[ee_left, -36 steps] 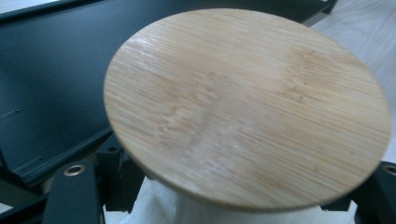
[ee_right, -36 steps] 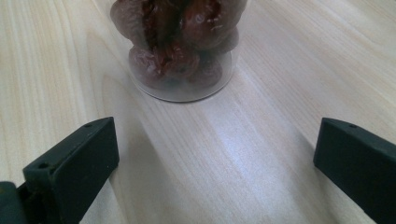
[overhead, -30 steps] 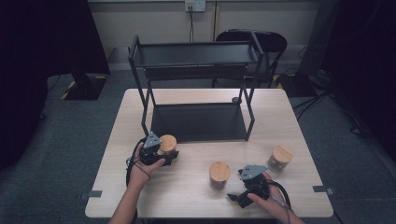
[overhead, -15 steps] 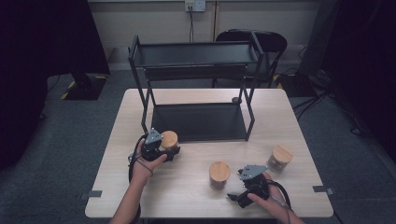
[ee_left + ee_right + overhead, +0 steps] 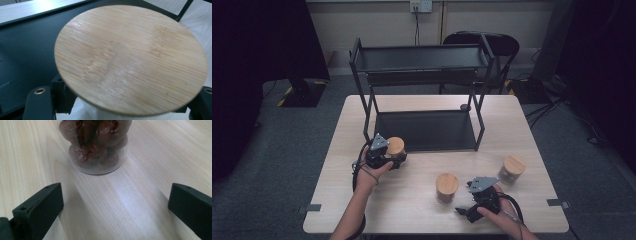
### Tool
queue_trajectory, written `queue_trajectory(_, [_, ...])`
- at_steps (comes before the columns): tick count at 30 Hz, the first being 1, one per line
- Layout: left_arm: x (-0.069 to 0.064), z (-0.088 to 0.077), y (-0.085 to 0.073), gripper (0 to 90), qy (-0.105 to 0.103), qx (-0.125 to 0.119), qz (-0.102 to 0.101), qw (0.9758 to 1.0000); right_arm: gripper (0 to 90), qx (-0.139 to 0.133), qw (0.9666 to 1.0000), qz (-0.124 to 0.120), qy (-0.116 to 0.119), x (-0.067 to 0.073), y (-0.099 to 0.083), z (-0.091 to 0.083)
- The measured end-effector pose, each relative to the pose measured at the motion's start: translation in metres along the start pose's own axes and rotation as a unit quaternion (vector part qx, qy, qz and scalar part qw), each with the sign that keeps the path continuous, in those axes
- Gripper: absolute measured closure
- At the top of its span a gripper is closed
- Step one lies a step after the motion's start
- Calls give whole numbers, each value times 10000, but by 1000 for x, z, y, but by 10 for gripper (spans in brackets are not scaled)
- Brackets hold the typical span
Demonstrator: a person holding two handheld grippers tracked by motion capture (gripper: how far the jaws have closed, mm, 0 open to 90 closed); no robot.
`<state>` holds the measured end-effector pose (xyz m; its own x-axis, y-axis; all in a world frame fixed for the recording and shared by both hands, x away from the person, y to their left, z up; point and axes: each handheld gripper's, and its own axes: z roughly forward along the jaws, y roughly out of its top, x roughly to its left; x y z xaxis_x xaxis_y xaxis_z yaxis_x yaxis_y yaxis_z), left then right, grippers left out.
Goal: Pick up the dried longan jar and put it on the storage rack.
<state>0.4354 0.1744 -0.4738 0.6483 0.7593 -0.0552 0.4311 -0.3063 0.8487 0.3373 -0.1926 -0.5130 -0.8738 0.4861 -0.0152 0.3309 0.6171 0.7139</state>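
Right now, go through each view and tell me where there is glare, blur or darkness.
High view: room edges fall into dark, the table evenly lit. Left gripper view: the bamboo lid is soft, too close, with a pale sheen. Right gripper view: the jar of dark fruit is slightly blurred; a bright glare patch lies on the wood before it.

Three wooden-lidded jars: one (image 5: 395,148) in the left gripper (image 5: 388,159), two (image 5: 447,185) (image 5: 513,167) flanking the right gripper (image 5: 468,209). One black rack (image 5: 422,95).
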Motion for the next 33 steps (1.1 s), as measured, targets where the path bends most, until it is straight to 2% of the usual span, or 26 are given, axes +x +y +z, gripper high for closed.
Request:
queue_trajectory(11, [1, 6, 7, 258, 41, 13, 22, 10000, 0, 2, 10000, -1, 0, 0, 0, 0])
queue_trajectory(16, [3, 8, 10, 258, 66, -63, -4, 10000, 0, 2, 10000, 0, 2, 0, 0, 0])
queue_trajectory(27, [6, 13, 18, 259, 116, -19, 8, 9999, 0, 2, 10000, -1, 1, 0, 0, 0])
queue_trajectory(33, [9, 15, 21, 259, 134, -33, -46, 9999, 0, 4, 10000, 1, 3, 0, 0, 0])
